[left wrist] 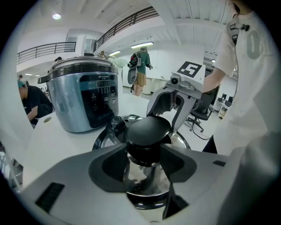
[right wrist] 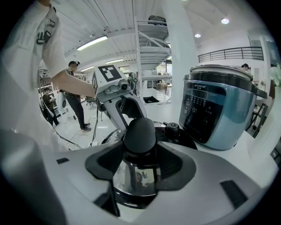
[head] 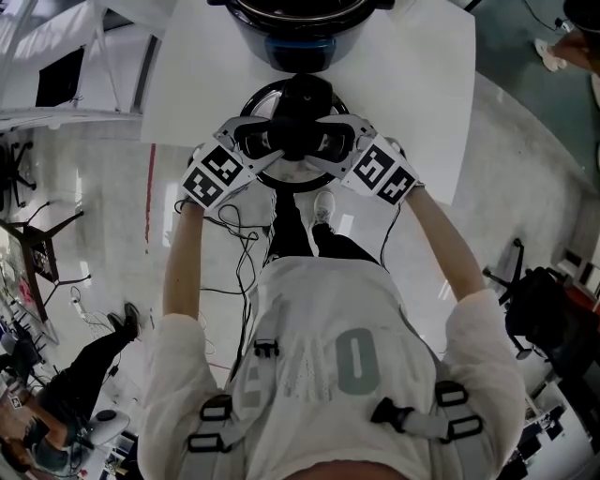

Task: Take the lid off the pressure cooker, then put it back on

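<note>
Now left gripper (head: 265,142) and right gripper (head: 333,141) jaws pinch one knob (head: 302,117) (one lid (head: 258,97), one cooker (left wrist: 83,101)).

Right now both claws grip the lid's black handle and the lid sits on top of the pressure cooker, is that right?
Not quite: the left claw and right claw do grip the black handle, but the lid is off the pressure cooker, in front of it over the white table. The head view shows it.

I'm in a big open lab hall: balcony railing (left wrist: 44,49) upper left, office chair (head: 536,305) at right, cables (head: 236,234) across the floor.
</note>
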Action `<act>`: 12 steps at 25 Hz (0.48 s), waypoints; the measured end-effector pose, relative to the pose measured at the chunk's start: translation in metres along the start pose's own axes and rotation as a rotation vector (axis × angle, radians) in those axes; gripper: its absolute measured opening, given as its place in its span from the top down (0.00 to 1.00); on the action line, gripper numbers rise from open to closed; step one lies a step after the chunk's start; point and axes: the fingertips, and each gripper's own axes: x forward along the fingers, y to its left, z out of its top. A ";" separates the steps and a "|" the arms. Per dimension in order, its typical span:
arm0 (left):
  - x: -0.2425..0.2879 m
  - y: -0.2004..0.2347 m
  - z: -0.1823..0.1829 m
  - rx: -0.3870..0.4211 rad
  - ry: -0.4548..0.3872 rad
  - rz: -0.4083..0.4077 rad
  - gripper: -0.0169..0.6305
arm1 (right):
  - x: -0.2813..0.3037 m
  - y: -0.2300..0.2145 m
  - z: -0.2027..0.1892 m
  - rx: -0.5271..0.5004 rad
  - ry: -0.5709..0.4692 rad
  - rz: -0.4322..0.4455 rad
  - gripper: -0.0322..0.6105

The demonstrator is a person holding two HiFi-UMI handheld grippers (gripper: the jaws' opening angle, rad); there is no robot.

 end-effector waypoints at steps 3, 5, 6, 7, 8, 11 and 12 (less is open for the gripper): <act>-0.004 0.001 0.001 0.028 0.009 0.021 0.62 | -0.002 -0.001 0.002 -0.008 0.001 -0.009 0.56; -0.008 0.001 0.001 0.032 0.012 0.027 0.62 | -0.005 -0.003 0.004 -0.017 -0.001 -0.015 0.54; -0.010 0.001 0.002 0.031 0.012 0.029 0.62 | -0.008 -0.003 0.006 -0.021 -0.002 -0.017 0.54; -0.013 0.002 0.003 0.032 0.013 0.032 0.62 | -0.010 -0.004 0.009 -0.025 -0.005 -0.020 0.53; -0.015 0.002 0.005 0.035 0.014 0.036 0.62 | -0.013 -0.005 0.012 -0.029 -0.011 -0.024 0.53; -0.026 0.006 0.016 0.042 -0.014 0.064 0.62 | -0.025 -0.013 0.029 -0.032 -0.054 -0.049 0.53; -0.032 0.009 0.024 0.036 -0.043 0.080 0.62 | -0.030 -0.017 0.036 -0.034 -0.070 -0.062 0.53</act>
